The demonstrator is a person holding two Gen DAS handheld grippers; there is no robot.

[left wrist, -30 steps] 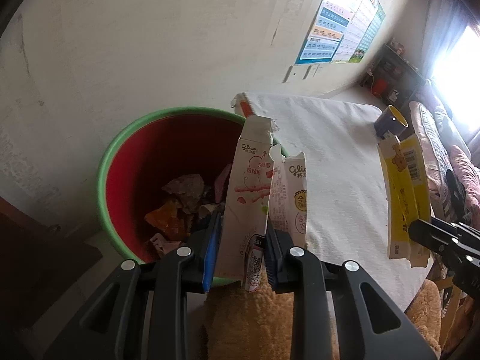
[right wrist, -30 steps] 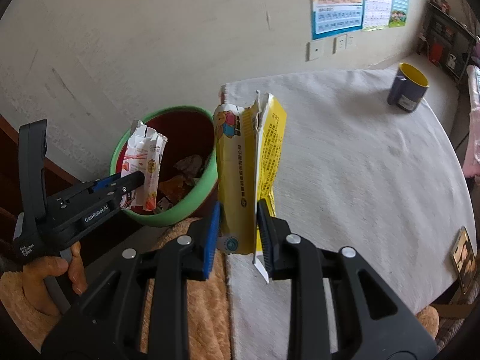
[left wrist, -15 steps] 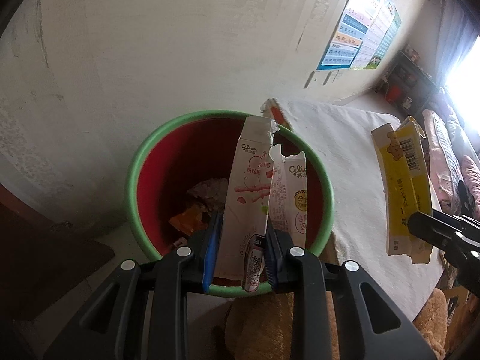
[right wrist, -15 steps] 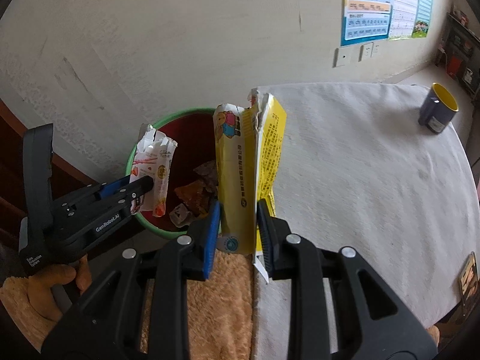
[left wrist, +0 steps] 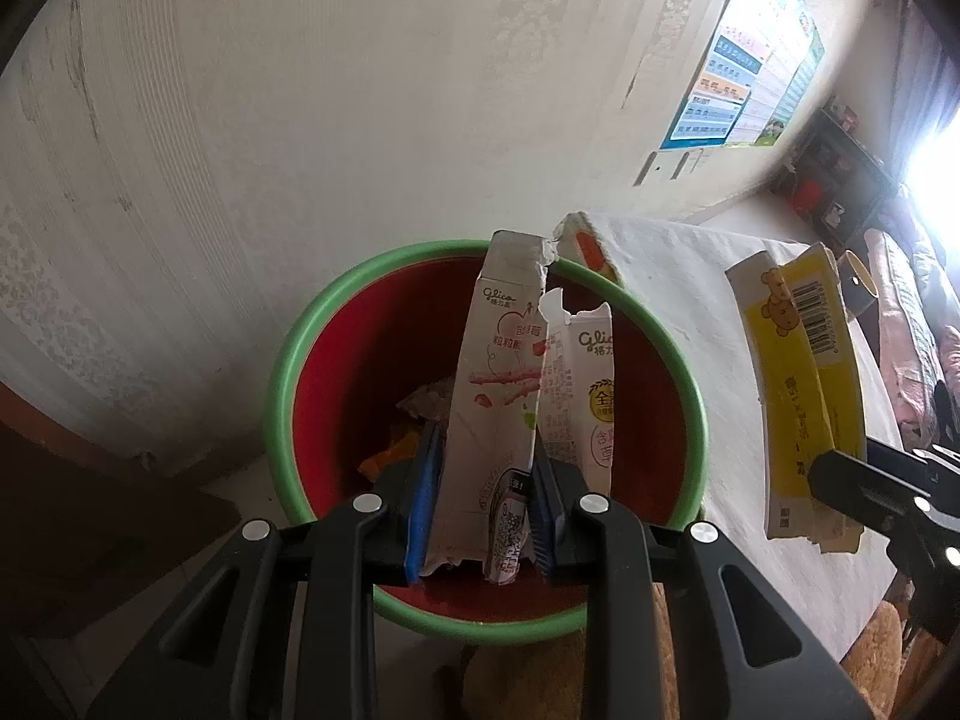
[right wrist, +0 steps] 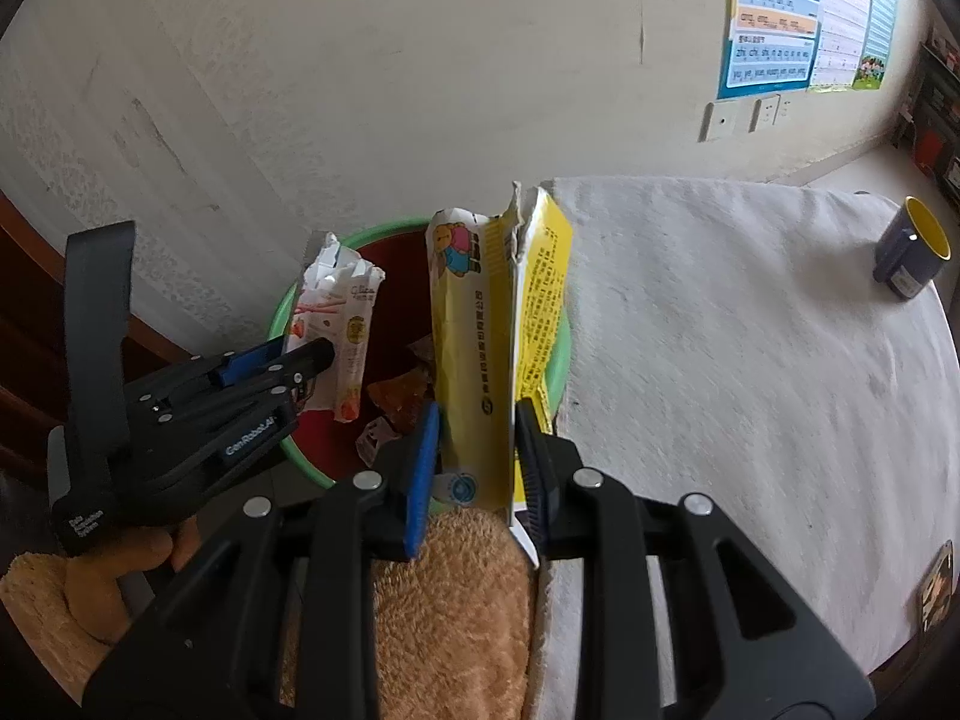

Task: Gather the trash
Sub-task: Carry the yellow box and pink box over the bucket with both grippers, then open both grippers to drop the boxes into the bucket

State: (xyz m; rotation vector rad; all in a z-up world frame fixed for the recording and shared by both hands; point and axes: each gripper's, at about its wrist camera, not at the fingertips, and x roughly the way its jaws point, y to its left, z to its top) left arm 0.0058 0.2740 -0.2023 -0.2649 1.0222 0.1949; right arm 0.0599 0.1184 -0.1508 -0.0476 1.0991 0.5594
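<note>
We had the left hand-held gripper point(left wrist: 480, 504) clenched on a torn white snack box point(left wrist: 510, 396), held upright directly over the green-rimmed bin point(left wrist: 288, 360) below it. Our right hand-held gripper point(right wrist: 474, 456) grasped a yellow box point(right wrist: 480, 348), upright just beside the bin's rim at the bench point(right wrist: 750, 360) edge.

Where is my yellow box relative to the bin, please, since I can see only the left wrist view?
Observer: The yellow box, clamped in the right gripper, hangs over the bin's table-side rim, in the right wrist view.
Operator: Thank you. Is anything else left on the table?
Observer: A dark mug with a yellow inside stands far across the white tablecloth.
Operator: And how is my left gripper held?
Observer: A bare hand grips its handle, and the left gripper clamps the pink-and-white wrapper above the bin's mouth.
</note>
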